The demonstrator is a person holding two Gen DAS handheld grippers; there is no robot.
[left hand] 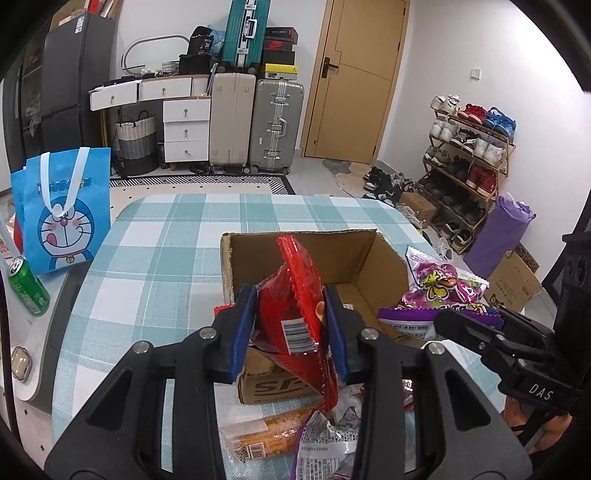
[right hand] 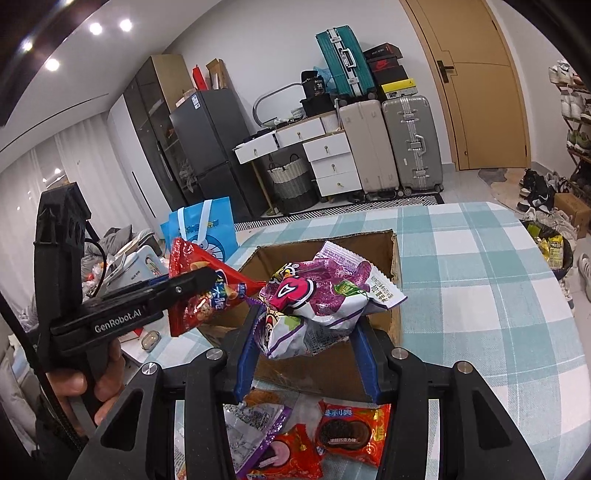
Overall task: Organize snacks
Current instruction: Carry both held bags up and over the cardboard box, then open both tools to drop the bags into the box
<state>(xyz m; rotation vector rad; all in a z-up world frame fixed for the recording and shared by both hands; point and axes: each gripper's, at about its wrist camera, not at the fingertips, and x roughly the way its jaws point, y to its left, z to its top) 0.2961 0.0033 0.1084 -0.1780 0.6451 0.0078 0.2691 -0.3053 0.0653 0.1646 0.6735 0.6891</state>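
The walls are plain white, with a tall light-brown wooden door [left hand: 354, 77] at the back. Beside it stand a grey hard-shell suitcase [left hand: 276, 125] and a beige one [left hand: 232, 118], with a teal suitcase [left hand: 246, 31] stacked above. A white chest of drawers [left hand: 186, 131] sits near a woven two-tone basket [left hand: 136, 142]. A dark grey refrigerator [left hand: 75, 81] stands left; a wooden shoe rack [left hand: 467, 162] (quite full) fills the right. Round ceiling lights [right hand: 95, 28] shine.

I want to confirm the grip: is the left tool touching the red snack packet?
Touching. The left wrist view shows the left tool with both blue pads pressed against the red snack packet.
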